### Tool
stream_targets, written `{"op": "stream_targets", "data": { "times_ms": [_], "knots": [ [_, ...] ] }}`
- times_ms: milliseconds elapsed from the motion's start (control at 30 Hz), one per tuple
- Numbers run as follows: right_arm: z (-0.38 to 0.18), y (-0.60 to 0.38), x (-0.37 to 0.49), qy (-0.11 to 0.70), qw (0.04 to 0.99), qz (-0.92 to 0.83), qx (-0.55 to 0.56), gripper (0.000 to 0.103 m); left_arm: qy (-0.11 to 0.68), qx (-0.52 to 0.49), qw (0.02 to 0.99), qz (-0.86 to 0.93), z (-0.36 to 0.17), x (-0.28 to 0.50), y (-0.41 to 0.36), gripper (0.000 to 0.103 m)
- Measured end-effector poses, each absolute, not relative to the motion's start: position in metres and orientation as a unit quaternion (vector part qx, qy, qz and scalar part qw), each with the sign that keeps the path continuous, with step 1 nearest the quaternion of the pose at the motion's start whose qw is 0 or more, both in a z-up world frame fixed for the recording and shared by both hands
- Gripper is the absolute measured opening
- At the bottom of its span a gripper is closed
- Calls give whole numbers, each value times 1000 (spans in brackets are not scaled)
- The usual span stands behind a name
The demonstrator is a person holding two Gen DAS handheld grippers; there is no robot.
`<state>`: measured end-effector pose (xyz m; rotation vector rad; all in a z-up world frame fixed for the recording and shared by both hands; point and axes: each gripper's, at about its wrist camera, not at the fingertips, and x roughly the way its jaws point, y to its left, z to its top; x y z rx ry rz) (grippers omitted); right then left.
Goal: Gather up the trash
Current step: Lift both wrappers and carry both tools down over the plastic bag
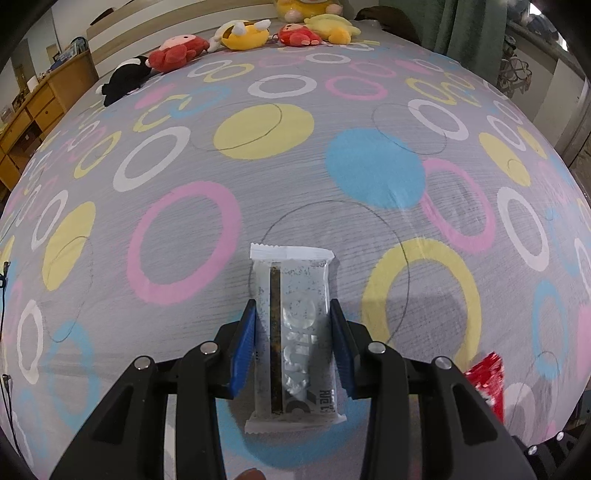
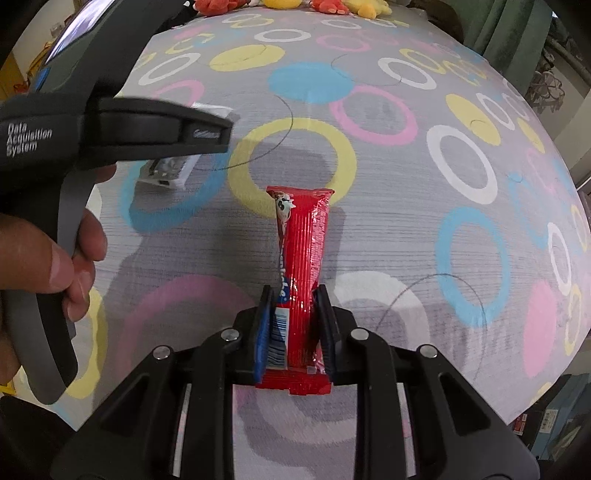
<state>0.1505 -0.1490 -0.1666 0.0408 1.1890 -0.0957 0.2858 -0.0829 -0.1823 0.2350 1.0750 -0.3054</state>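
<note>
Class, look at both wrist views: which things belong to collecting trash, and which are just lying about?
Belongs to the job:
- white wrapper, between the left tongs
- red wrapper, pinched in the right tongs

Just lying about:
- plush toys
- patterned bedsheet
- wooden dresser

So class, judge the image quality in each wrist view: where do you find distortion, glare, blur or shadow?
Left wrist view: fisheye bulges the bedspread; glare on the silver wrapper. Right wrist view: same bulge, shine on the red wrapper, the left gripper's body blurred up close, soft shadows on the cloth.
</note>
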Motion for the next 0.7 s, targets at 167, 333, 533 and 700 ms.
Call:
{"op": "stream_targets", "data": {
  "times_ms": [167, 333, 533, 700],
  "knots": [
    [-155, -150, 148, 554, 831, -41, 20, 23, 508, 102, 843, -143, -175, 280, -75, 38],
    [-138, -150, 143, 545, 838, -31, 24, 23, 498, 97, 849, -145, -158, 270, -71, 38],
    [-110, -153, 130, 525, 851, -23, 19, 23, 486, 89, 857, -146, -133, 253, -66, 37],
    [-91, -157, 114, 513, 858, -14, 20, 23, 474, 91, 863, -149, -113, 234, -63, 38]
  ]
}}
